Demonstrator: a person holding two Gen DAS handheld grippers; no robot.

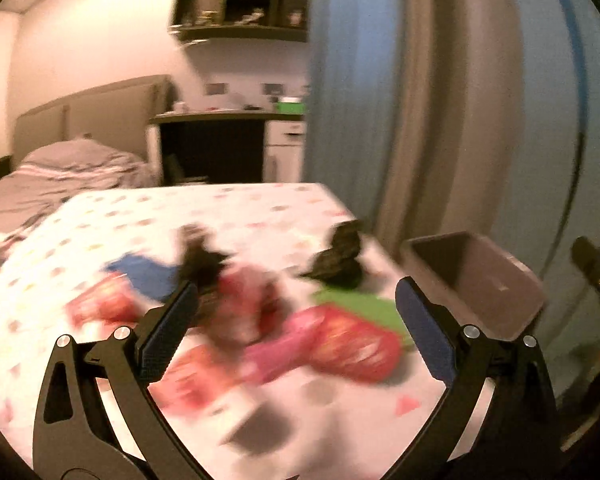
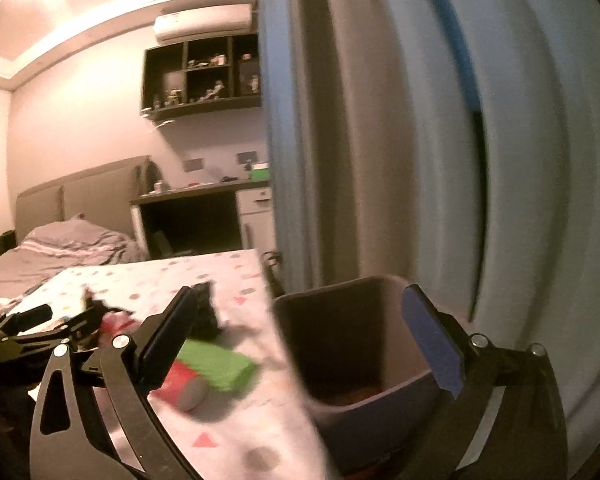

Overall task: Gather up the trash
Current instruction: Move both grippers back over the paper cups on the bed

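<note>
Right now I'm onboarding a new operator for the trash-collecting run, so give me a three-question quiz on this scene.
1. True or false: the left gripper is shut on a wrapper.
2. Where does the bin stand relative to the table? A. on it, B. beside its right edge, C. under it.
3. Fill in: the flat piece of trash beside the red wrapper is coloured ____.

Key: 1 false, both grippers (right one) are open and empty; 2 B; 3 green.
</note>
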